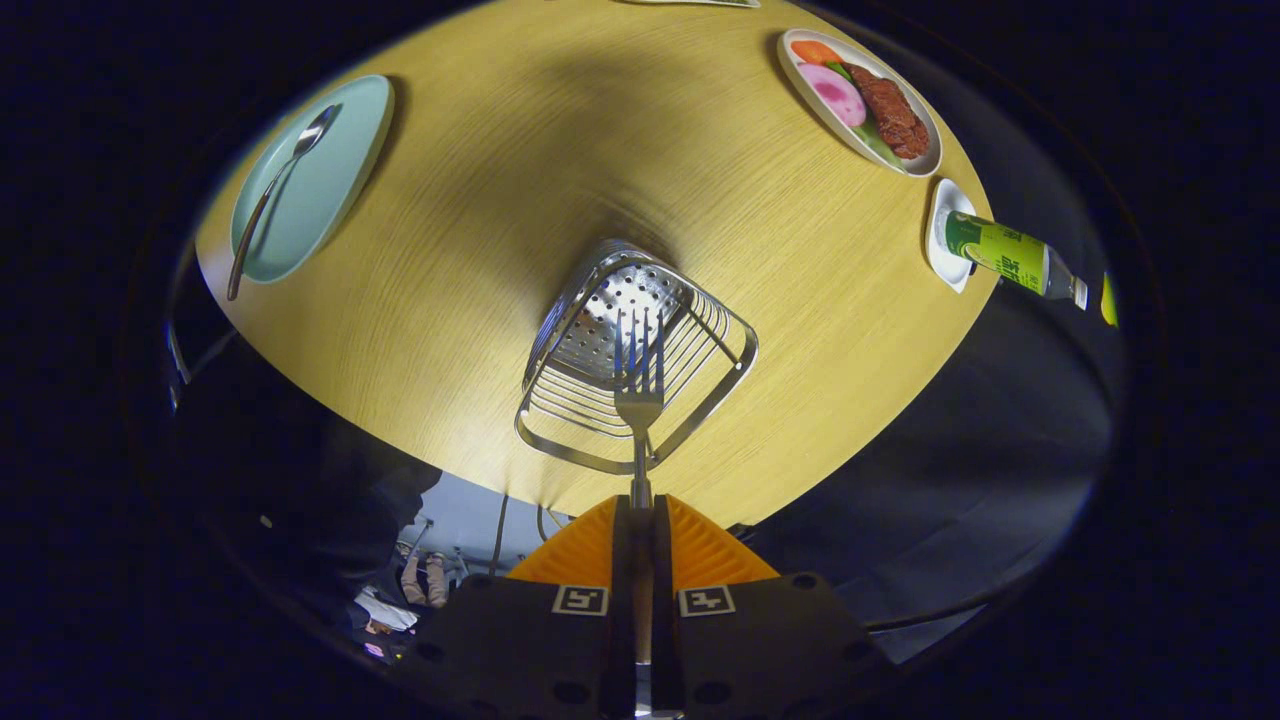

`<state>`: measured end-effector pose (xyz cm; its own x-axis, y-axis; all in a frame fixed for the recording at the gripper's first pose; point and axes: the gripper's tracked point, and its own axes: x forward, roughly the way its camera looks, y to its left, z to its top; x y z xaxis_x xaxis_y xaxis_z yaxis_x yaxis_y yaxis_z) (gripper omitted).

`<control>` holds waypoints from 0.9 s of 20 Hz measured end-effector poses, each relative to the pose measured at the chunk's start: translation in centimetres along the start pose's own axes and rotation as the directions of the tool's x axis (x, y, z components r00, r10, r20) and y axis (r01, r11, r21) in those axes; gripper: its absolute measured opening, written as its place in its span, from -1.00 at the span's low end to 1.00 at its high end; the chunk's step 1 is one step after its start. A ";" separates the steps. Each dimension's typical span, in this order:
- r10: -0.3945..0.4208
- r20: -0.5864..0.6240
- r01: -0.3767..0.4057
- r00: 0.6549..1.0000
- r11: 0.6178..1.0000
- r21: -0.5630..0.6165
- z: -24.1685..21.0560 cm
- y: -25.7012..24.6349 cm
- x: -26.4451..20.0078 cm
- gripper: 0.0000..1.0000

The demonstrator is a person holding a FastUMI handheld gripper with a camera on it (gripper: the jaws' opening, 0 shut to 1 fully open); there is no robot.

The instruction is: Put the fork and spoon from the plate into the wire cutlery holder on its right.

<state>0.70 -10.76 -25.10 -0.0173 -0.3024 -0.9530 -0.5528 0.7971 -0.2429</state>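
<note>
My gripper (640, 510) is shut on the handle of a metal fork (638, 372), whose tines point forward and hang over the mouth of the wire cutlery holder (700, 395). The holder stands on the round wooden table (560, 160) just ahead of my fingers, with a perforated metal bottom showing inside. Far off to the left lies a pale green plate (335, 175) with a metal spoon (275, 190) resting across it, its bowl at the far end.
A white oval dish (930, 165) with slices of food sits beyond the holder on the right. Near it a green-labelled bottle (1005, 255) lies on a small white saucer (945, 265) at the table's edge. The table's near edge runs just below the holder.
</note>
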 end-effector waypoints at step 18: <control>-0.230 0.551 0.067 0.802 0.952 0.299 2.7 -2.0 -8.1 0.14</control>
<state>4.19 -8.53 -17.42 0.5721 -0.1376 -0.8086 -0.2787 0.8945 -0.3495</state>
